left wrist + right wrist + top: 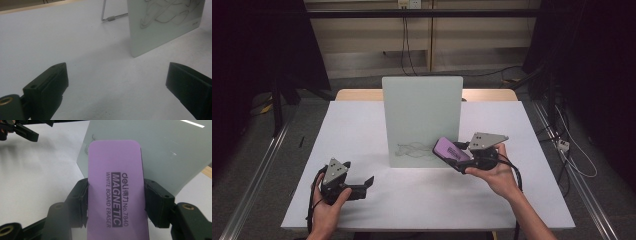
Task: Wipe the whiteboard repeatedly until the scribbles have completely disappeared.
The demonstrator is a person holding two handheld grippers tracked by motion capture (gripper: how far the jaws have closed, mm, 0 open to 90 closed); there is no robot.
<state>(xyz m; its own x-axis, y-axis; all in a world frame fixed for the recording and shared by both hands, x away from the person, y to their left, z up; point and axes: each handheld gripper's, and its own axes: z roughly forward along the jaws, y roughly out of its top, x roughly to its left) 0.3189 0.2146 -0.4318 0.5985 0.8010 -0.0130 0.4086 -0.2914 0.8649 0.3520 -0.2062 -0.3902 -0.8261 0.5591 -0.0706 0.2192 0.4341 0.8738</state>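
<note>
Your right gripper [115,202] clamps the purple eraser [115,190] across its width, nose toward the whiteboard [422,107] scribbles, presumably to wipe. Left gripper [117,87] jaws spread wide, nothing between, parked clear.

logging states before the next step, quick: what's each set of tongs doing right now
Left tongs: open, holding nothing, low over the white table.
Right tongs: shut on the purple whiteboard eraser, near the standing whiteboard.
</note>
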